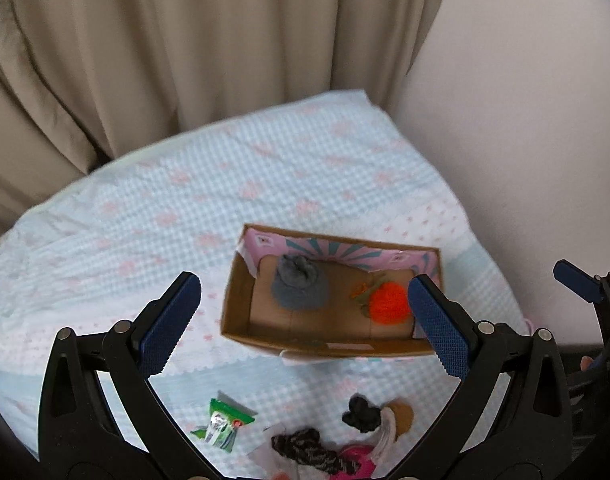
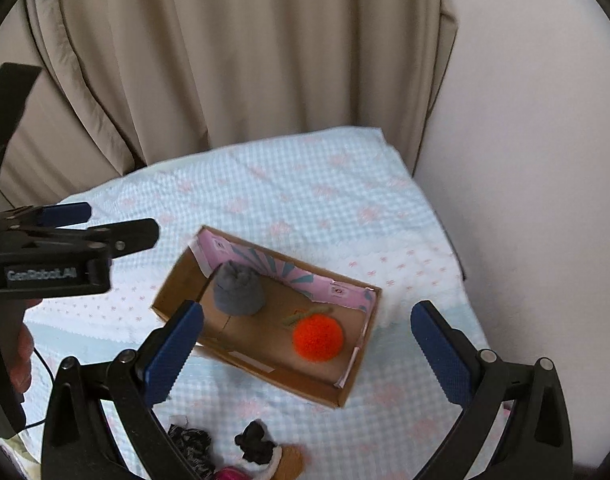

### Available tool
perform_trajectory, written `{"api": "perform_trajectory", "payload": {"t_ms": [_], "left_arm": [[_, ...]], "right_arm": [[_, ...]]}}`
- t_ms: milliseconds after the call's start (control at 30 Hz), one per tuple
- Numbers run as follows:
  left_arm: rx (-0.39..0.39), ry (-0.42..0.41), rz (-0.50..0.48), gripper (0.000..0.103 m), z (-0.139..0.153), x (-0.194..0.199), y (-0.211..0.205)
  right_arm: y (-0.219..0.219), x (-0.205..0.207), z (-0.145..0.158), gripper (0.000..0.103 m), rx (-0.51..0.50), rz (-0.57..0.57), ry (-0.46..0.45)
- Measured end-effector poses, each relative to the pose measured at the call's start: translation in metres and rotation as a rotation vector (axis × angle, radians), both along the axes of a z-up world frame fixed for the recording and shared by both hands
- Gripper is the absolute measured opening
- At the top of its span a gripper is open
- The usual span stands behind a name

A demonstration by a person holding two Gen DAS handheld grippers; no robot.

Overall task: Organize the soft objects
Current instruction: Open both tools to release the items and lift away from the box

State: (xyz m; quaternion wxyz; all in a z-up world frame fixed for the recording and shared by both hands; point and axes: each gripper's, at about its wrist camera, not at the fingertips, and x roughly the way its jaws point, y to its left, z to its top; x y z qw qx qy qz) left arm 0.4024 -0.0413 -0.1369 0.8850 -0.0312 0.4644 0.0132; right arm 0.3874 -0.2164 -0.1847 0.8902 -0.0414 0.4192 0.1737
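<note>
Both claws hang wide open and empty above a bed (image 1: 153, 200) covered in a pale checked quilt. In the left wrist view, the left claw (image 1: 305, 312) frames a cardboard box (image 1: 241, 300) at centre frame; it already holds a grey rolled sock (image 1: 301, 286) at its left end and an orange knitted ball (image 1: 389, 302) at its right. The right claw (image 2: 305, 348) looks down on the same box.

The soft things yet to be sorted lie at the bottom edge of both views, nearer the person than the box: a dark patterned bundle (image 1: 305, 448), a black-and-tan soft piece (image 1: 379, 414), something pink (image 1: 357, 460) half cut off, and a green wrapper (image 1: 225, 424) to lower left. They sit below and between the left claw's fingers, so the left looks slightly nearer; either claw would have to drop and pull back toward the bottom of the frame. The bundle's long axis runs roughly left to right.
</note>
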Motion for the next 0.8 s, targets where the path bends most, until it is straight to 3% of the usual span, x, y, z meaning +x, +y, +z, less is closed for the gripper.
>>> {"api": "perform_trajectory", "payload": {"t_ms": [400, 533, 800], "left_arm": [[0.066, -0.213, -0.05, 0.103, 0.091, -0.15, 0.023], [0.073, -0.249, -0.065, 0.103, 0.102, -0.197, 0.038], [0.041, -0.27, -0.08, 0.103, 0.098, -0.277, 0.075]], "right_arm": [[-0.002, -0.122, 0.091, 0.103, 0.046, -0.158, -0.122], [0.004, -0.169, 0.106, 0.103, 0.039, -0.249, -0.173], [0.03, -0.245, 0.111, 0.103, 0.043, -0.31, -0.194]]}}
